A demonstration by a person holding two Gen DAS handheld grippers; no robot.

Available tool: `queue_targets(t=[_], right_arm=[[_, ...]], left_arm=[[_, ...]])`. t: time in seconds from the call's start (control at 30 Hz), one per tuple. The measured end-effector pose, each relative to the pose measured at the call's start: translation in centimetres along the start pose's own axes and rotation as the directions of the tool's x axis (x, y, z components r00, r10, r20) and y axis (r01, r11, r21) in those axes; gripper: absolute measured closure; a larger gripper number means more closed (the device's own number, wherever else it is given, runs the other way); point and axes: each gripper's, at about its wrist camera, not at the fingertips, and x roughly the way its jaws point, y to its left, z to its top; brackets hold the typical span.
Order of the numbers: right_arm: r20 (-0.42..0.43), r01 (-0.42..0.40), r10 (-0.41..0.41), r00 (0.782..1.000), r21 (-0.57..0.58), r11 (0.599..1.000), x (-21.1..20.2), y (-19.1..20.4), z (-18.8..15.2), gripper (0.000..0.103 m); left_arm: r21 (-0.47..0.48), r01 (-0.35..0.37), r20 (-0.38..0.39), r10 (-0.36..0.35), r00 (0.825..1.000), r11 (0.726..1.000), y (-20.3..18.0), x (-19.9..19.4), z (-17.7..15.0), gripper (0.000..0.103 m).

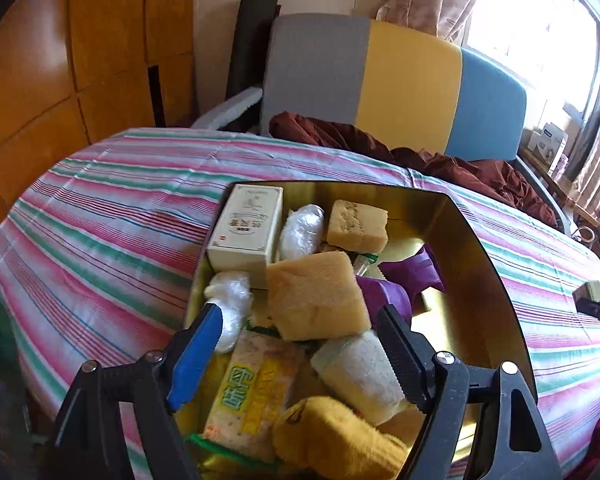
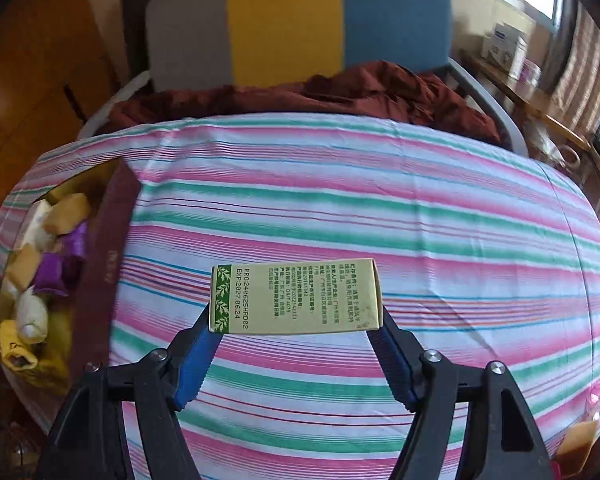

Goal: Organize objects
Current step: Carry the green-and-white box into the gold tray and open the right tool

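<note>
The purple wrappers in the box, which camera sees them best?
The left wrist view: the purple wrappers lie close, inside the gold-lined box. The right wrist view shows them small and blurry at its left edge.

Green carton (image 2: 296,296) is clamped by right gripper (image 2: 296,330) above striped cloth (image 2: 380,200); filled box (image 2: 104,248) is seen at 9 o'clock.

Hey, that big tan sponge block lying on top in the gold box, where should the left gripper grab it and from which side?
Grip the tan sponge block across its two long side faces, coming down from above. It lies topmost, tilted, its broad face up, so the sides look reachable. The left gripper hangs open just short of it, with nothing between its fingers.
</note>
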Motion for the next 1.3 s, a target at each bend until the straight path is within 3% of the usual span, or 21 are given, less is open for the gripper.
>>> queue_targets(t=[0.13,0.23,0.4,0.73,0.83,1.0,1.1,1.3], right_arm=[[0.045,-0.129,0.138,0.989,-0.170,0.977,0.0,8.1,1.3,0.029],[0.021,-0.203,0.217,0.976,-0.282,0.938,0.4,13.9,0.5,0.029],[-0.056,-0.234,0.230,0.972,-0.387,0.892,3.2,19.7,-1.0,0.029],[-0.115,-0.184,0.149,0.982,-0.423,0.887,6.3,21.8,-2.8,0.028],[-0.110,-0.181,0.149,0.983,-0.401,0.898,6.7,21.8,-3.0,0.022],[-0.063,-0.134,0.119,0.991,-0.352,0.926,6.5,21.6,-3.3,0.016],[-0.028,-0.142,0.141,0.990,-0.331,0.933,5.4,21.7,-3.5,0.016],[0.102,-0.056,0.081,0.992,-0.230,0.972,2.5,21.4,-3.4,0.016]], left_arm=[[-0.009,-0.025,0.035,0.025,0.999,1.000,0.9,-2.0,-0.5,0.015],[-0.017,-0.037,0.057,0.038,0.998,0.999,1.4,-3.3,-0.9,0.009],[-0.034,-0.041,0.074,0.043,0.996,0.999,2.0,-4.7,-1.6,0.003],[-0.066,-0.042,0.065,0.047,0.997,0.997,2.1,-5.6,-2.6,0.000],[-0.075,-0.038,0.060,0.043,0.997,0.996,2.1,-5.8,-2.9,0.000],[-0.097,-0.070,0.063,0.076,0.995,0.993,2.3,-6.2,-3.1,0.000],[-0.098,-0.077,0.059,0.084,0.995,0.992,2.3,-6.5,-3.3,0.000],[-0.116,-0.068,0.068,0.077,0.995,0.991,2.7,-7.2,-4.0,0.000]])
